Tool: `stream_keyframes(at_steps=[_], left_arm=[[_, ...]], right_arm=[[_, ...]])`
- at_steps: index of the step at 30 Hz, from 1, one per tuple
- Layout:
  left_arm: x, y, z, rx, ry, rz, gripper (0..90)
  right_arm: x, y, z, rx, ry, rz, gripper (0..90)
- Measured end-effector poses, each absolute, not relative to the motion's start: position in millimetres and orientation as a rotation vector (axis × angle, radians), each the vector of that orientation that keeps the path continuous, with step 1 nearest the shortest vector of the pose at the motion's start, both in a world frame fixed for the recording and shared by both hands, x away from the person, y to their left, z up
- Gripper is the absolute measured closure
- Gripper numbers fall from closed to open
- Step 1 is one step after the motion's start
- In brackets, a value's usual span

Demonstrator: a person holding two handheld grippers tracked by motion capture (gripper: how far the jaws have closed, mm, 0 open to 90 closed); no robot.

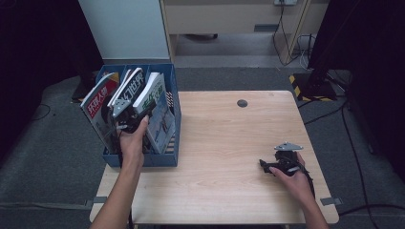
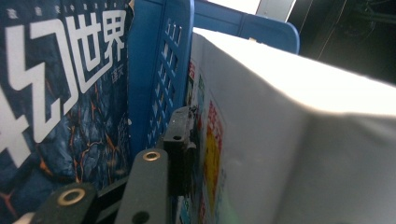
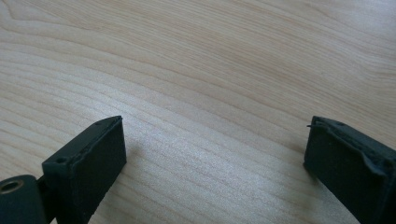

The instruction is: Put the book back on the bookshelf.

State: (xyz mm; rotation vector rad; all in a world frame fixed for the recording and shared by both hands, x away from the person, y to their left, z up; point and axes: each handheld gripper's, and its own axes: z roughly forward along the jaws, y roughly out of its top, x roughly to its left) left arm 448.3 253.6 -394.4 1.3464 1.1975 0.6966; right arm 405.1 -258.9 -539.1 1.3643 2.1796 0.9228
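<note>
The left hand-held gripper (image 1: 125,112) was easing off the magazine (image 2: 261,140) in the blue rack (image 1: 169,83) at the desk's (image 1: 229,143) left edge; withdrawing straight would keep it upright. The right hand-held gripper (image 3: 215,158) rested with jaws apart.

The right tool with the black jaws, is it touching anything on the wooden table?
Apart. The right gripper view shows the right tool with its jaws spread wide over the bare light wooden table, nothing between them.

Stood on grey carpet floor (image 1: 57,171): a light wooden table (image 1: 229,143). Behind table, a white panel (image 1: 126,28) and black cables (image 1: 291,43).
</note>
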Motion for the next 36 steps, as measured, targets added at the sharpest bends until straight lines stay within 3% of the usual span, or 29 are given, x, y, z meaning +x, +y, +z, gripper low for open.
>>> stream_keyframes(at_steps=[3,6,9,36], left_arm=[[450,253,-395,1.354,1.205,0.697,60.6],[449,254,-395,1.352,1.215,0.717,69.2],[447,255,-393,1.348,1.213,0.72,72.3],[459,253,-392,1.32,1.181,0.749,72.9]], right_arm=[[405,-259,-539,1.364,2.18,0.923,5.7],[405,-259,-539,1.364,2.18,0.923,5.7],[405,-259,-539,1.365,2.18,0.923,5.7],[405,-259,-539,1.364,2.18,0.923,5.7]])
